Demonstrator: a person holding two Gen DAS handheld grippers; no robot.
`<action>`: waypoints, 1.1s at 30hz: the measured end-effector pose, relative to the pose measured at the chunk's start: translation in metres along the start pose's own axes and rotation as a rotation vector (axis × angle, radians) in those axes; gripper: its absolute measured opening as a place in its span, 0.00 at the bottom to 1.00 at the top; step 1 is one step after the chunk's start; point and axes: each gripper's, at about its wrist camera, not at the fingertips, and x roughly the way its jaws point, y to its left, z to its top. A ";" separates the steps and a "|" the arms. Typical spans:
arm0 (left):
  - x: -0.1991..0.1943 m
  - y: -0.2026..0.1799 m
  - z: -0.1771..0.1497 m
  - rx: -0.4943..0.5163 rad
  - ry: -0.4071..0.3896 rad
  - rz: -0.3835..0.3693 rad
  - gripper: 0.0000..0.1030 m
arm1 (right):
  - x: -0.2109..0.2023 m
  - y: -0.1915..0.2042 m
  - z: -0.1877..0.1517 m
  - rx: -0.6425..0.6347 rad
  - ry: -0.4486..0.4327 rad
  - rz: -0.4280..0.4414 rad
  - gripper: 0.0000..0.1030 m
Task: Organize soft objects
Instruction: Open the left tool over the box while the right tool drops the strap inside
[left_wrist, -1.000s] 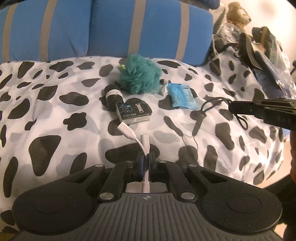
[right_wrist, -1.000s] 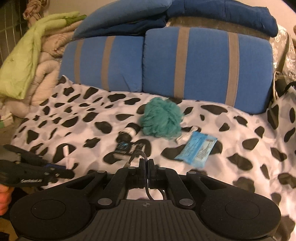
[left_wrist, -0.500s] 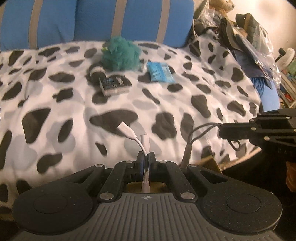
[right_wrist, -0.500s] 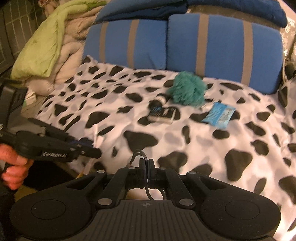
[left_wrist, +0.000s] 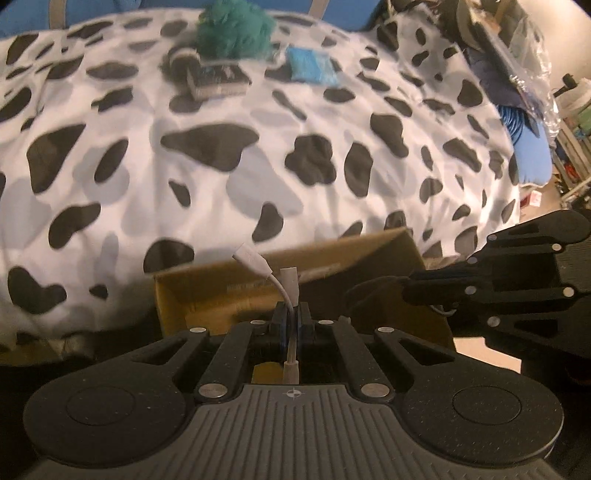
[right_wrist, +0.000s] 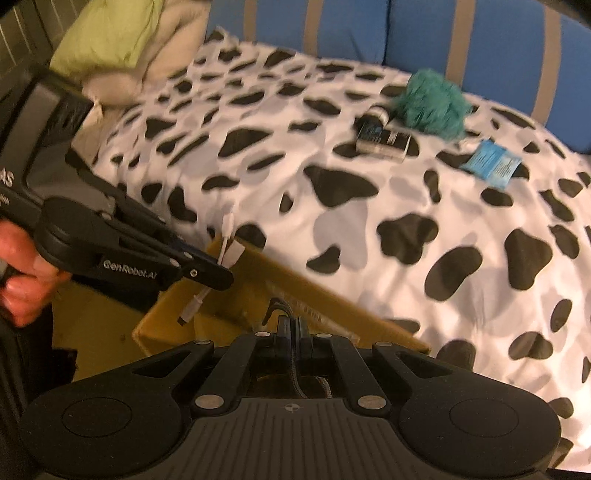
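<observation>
A white adapter cable (left_wrist: 275, 273) was pinched in the closed jaws of the left gripper (left_wrist: 290, 318), its two plugs sticking up past the fingertips, above an open cardboard box (left_wrist: 221, 291) at the edge of the bed. A dark braided cable (right_wrist: 275, 308) was clamped in the closed jaws of the right gripper (right_wrist: 293, 326), looping out in front of them over the same box. In the right wrist view the left gripper showed at the left, held by a hand (right_wrist: 20, 273), with the white cable hanging below its tip into the box. Farther back on the cow-print blanket (left_wrist: 258, 155) lay a teal pouf (left_wrist: 232, 31), touching a dark roll (left_wrist: 181, 61) and near a small dark packet (left_wrist: 218, 79); a blue packet (left_wrist: 312, 66) lay just beside them. Blue striped cushions (right_wrist: 480, 40) stood behind the blanket.
</observation>
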 end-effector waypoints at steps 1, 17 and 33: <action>0.001 0.001 -0.001 -0.006 0.011 -0.003 0.05 | 0.003 0.001 -0.001 -0.005 0.015 -0.002 0.04; 0.014 0.002 -0.002 -0.008 0.076 0.104 0.57 | 0.022 0.003 0.002 -0.028 0.098 -0.112 0.98; 0.015 0.004 -0.001 -0.028 0.071 0.144 0.57 | 0.028 -0.006 0.002 0.030 0.133 -0.159 1.00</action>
